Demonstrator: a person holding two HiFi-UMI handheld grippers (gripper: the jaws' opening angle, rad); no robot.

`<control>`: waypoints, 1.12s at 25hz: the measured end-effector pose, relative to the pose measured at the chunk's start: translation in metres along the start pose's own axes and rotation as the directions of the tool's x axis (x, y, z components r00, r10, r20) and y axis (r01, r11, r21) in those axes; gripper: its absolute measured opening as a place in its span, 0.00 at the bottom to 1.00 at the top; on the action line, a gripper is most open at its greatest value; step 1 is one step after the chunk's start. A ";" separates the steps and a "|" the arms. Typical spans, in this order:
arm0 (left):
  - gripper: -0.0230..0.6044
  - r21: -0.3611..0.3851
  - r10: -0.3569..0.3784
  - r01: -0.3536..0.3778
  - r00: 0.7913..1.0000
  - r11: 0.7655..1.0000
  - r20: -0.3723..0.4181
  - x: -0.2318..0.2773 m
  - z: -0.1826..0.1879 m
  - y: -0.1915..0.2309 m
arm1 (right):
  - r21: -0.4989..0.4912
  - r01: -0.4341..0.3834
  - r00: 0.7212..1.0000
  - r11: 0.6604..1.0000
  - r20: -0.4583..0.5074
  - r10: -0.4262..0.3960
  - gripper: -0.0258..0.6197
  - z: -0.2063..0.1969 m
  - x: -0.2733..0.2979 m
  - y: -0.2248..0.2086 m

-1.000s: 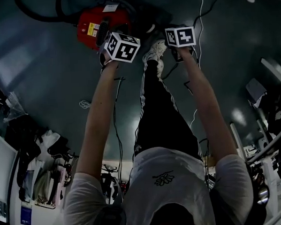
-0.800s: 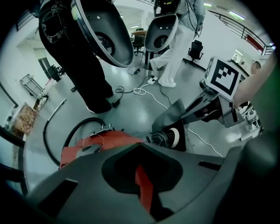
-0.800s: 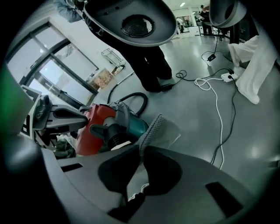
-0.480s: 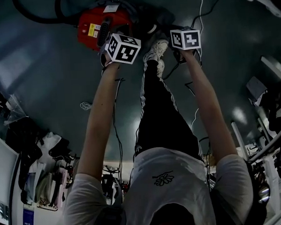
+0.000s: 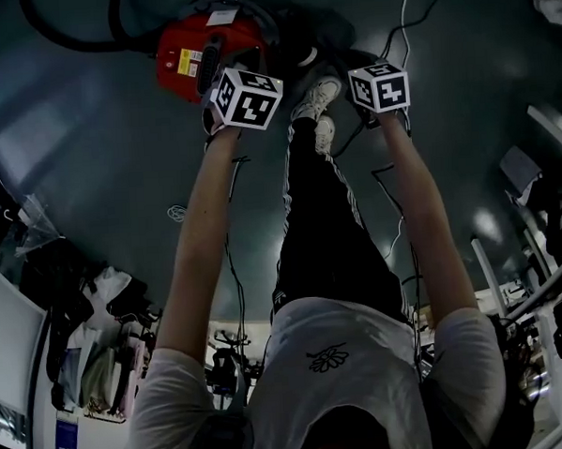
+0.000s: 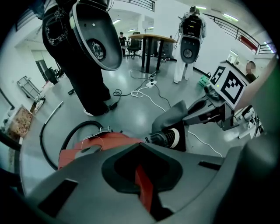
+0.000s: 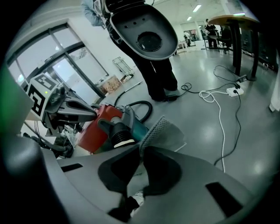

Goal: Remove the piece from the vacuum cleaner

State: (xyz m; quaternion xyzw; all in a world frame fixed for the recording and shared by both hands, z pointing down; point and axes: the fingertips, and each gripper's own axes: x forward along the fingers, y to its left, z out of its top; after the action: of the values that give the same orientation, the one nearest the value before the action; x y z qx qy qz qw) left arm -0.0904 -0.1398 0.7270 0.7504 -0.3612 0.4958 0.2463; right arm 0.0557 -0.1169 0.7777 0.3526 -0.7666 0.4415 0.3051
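The red vacuum cleaner lies on the floor ahead of me. My left gripper is at its near side, and in the left gripper view the jaws are shut on a red edge of the vacuum cleaner's body. My right gripper is to the right of the machine. It is shut on a thin grey mesh piece, which reaches back toward the black hose inlet. The left gripper view shows the same grey piece held in the right gripper.
A black hose curls round the vacuum. White cables and a power strip lie on the floor, and another cable runs by. A person in dark trousers stands close behind; a table is farther back. My own leg and shoe lie between the grippers.
My right gripper has shifted to the right and a little toward me, away from the vacuum cleaner, with the grey piece in it. The left gripper has stayed where it was.
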 end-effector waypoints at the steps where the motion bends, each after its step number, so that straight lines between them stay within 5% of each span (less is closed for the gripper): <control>1: 0.04 -0.001 -0.001 0.001 1.000 1.000 0.002 0.000 0.000 -0.001 | -0.017 -0.004 1.000 1.000 0.000 0.004 0.10 -0.002 -0.001 0.000; 13: 0.04 -0.032 0.023 -0.022 0.999 0.999 0.027 0.001 0.000 0.002 | -0.072 -0.041 0.997 0.997 0.061 0.045 0.10 -0.010 -0.004 0.004; 28: 0.04 -0.023 0.036 -0.035 0.999 0.999 0.038 -0.001 0.000 0.002 | -0.378 -0.061 0.998 0.924 -0.014 0.060 0.10 -0.010 -0.007 0.008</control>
State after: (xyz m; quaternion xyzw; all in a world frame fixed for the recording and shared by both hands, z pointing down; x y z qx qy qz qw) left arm -0.0924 -0.1407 0.7261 0.7505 -0.3846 0.4814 0.2387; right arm 0.0547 -0.1031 0.7729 0.2627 -0.8475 0.2951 0.3543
